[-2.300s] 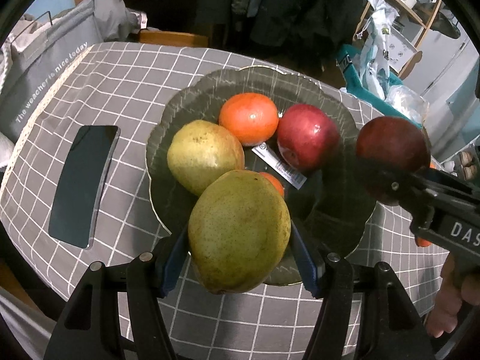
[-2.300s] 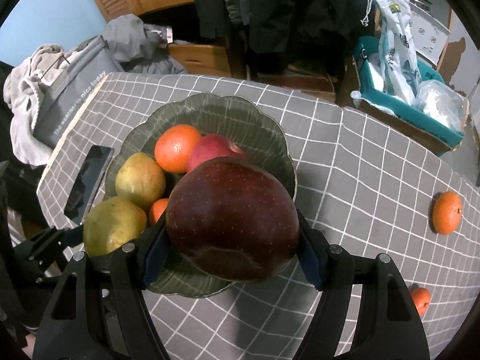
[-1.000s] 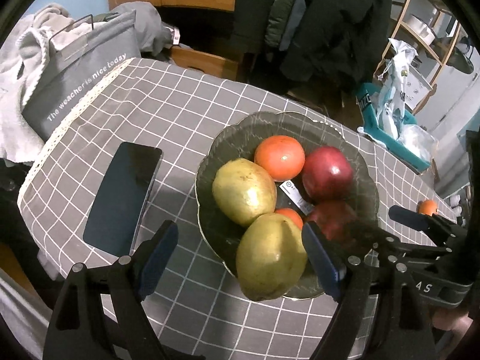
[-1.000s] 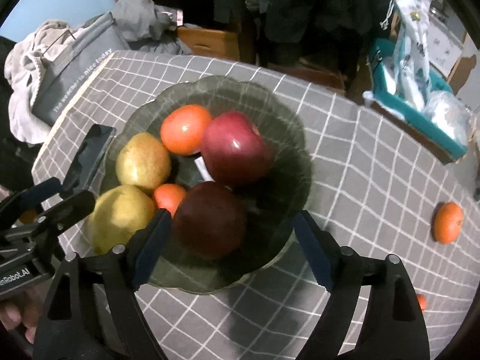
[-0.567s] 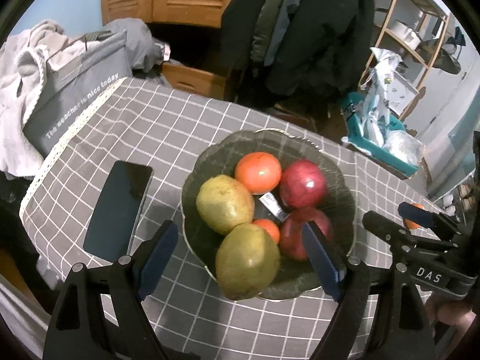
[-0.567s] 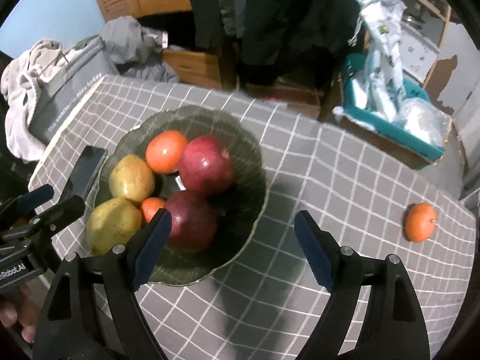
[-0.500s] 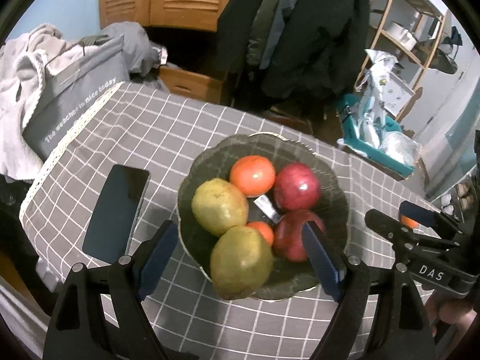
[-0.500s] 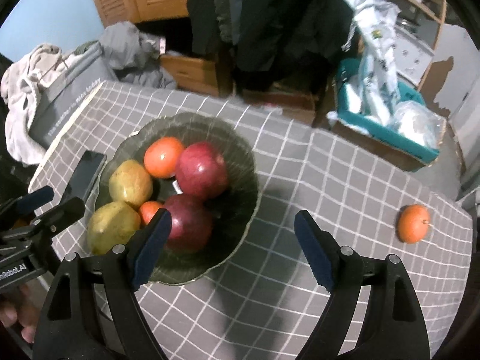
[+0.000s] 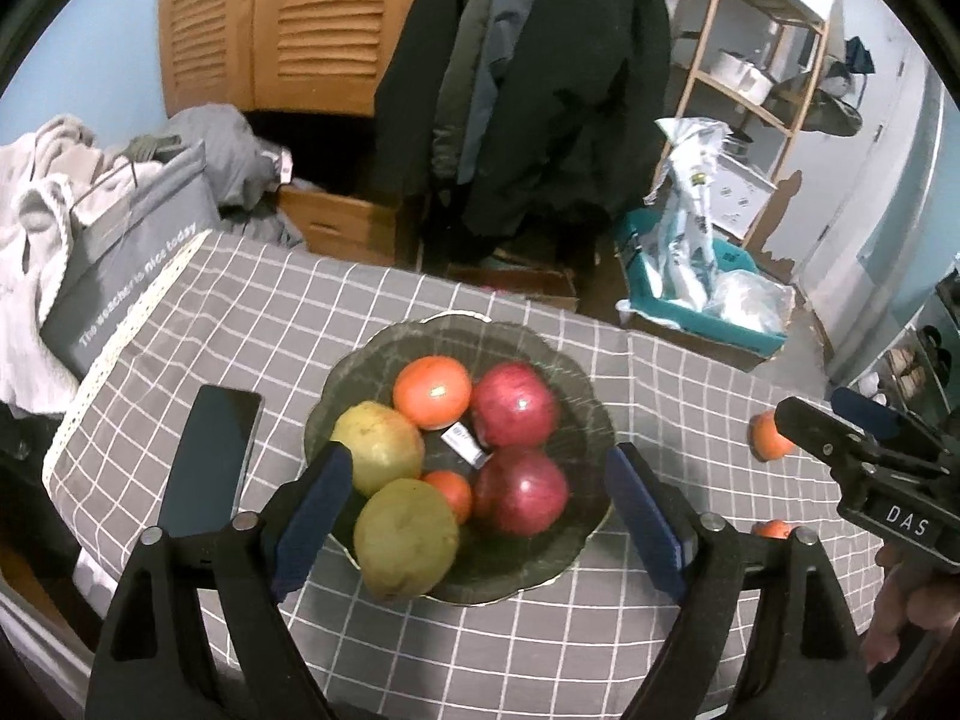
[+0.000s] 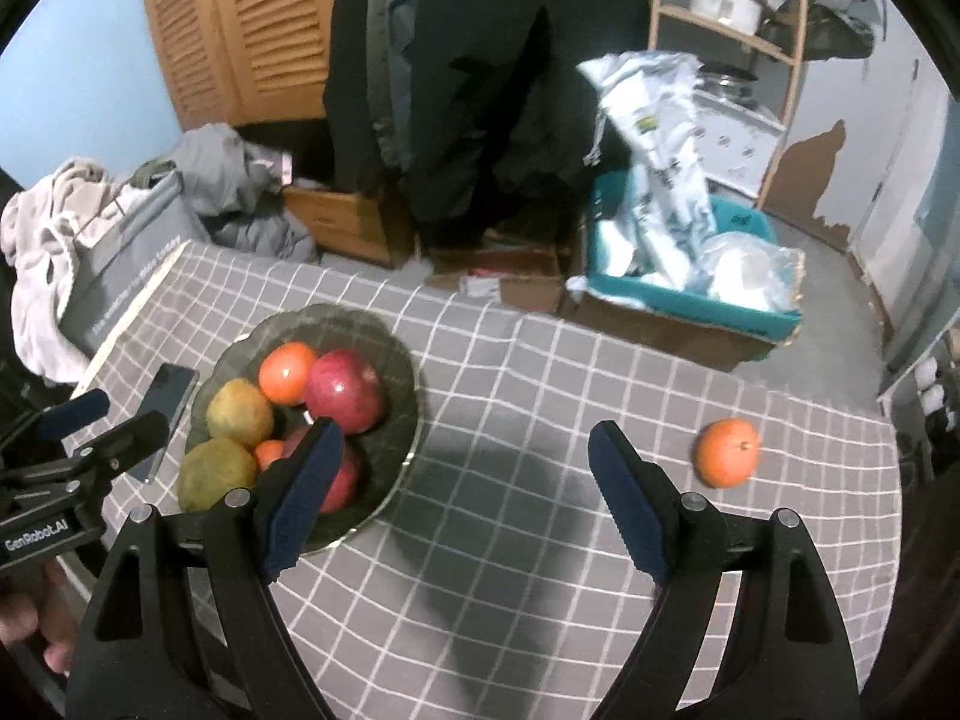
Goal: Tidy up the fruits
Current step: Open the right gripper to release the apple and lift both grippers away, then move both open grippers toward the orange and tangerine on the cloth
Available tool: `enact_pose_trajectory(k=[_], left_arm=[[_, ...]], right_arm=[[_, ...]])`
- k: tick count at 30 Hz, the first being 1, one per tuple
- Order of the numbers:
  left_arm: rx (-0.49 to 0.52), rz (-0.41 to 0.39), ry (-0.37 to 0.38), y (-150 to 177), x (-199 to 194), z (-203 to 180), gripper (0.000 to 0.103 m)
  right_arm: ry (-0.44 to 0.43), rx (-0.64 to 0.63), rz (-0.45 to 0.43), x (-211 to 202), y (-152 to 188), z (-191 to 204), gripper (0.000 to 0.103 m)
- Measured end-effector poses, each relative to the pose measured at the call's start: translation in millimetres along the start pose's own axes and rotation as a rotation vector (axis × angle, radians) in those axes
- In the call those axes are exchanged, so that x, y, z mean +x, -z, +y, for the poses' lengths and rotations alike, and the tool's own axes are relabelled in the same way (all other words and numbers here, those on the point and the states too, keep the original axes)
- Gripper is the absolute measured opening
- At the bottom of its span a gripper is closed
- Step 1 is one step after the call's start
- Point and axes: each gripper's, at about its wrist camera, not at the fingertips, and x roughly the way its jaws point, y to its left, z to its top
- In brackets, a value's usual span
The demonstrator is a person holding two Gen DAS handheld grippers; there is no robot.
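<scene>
**Fruit bowl part-filled; loose oranges outstanding**

Step in hand: between placements, by my reading. Left gripper [image 9: 480, 516] spread wide and holding nothing, above the near rim of the bowl [image 9: 585, 408]. Right gripper [image 10: 462, 501] likewise spread and holding nothing, over bare checked cloth between the bowl and a loose orange [image 10: 727, 453].

Next move, as judged: carry the right gripper to that orange, set its fingers either side, close gently and lift. Round fruit on cloth may roll if nudged.

Bowl, dark glass, scalloped rim, on the counter [image 10: 540, 540]. Contents:
- two pears, near left side [image 9: 378, 450], [image 9: 407, 537]
- two red apples, right side [image 9: 514, 403], [image 9: 521, 491]
- one large orange at the back [image 9: 432, 391]
- one small orange in the middle [image 9: 449, 491], half hidden
- a white label between the fruit [image 9: 462, 439]

Outside the bowl: the loose orange, well apart to the right; a second small orange [image 9: 770, 528] nearer the counter edge, partly hidden. A phone [image 9: 210, 456] lies left of the bowl.
</scene>
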Motion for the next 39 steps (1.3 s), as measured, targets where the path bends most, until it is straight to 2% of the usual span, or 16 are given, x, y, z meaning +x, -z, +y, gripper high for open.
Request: enact_pose_trajectory(k=[9,14,19,30,39], left_arm=[[0.079,-0.052,0.012,-4.4,-19.8,-32.7,0.093],[0.111,-0.074,0.028,-8.2,-27.1,-50.9,0.098],[0.143,-0.084,0.044,-9.0,-29.8,-70.7,0.101],[0.214,-0.04,0.079,-3.6,-14.3,-115.7,0.101],[0.271,0.036,0.097,8.1,14.7,-146.5,0.101]], right_arm=[[0.017,0.048,-0.086,-41.3,1.2,-28.0,0.085],[0.036,0.084,-0.131,-61.8,3.0,-48.5,0.085],[0.055,0.124,-0.144,-73.7,8.3,-69.5,0.085],[0.116,0.198,-0.144,-85.1,27.6,-114.7,0.085],[0.146,0.256,-0.089,-70.9,48.1,-146.2,0.085]])
